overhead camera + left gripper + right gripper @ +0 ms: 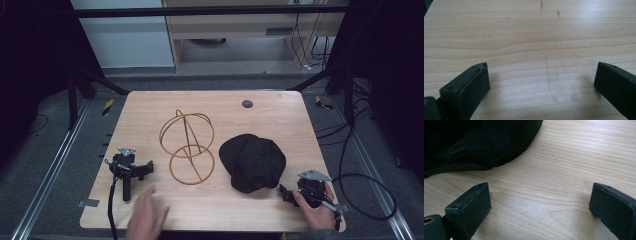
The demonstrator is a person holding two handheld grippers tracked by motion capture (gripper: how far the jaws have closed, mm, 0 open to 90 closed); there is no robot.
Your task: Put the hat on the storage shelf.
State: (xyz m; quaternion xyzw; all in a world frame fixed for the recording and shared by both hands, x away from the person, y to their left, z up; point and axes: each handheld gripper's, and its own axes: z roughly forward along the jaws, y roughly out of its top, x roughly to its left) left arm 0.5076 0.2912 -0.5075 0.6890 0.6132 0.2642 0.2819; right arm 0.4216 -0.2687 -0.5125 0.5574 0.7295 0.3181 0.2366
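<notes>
The right claw (286, 192), jaws spread and empty, is resting on the wooden worktop (150, 107), the rumpled black fabric cap (252, 161) lying just beyond it.

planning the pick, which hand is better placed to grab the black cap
Right. The right gripper is already in hand beside the black cap, fingers open toward its edge. The left gripper lies on the table by the wire stand, the left hand not holding it.

High view overhead, facing forward; claw views skim table (280, 117) close up
</notes>
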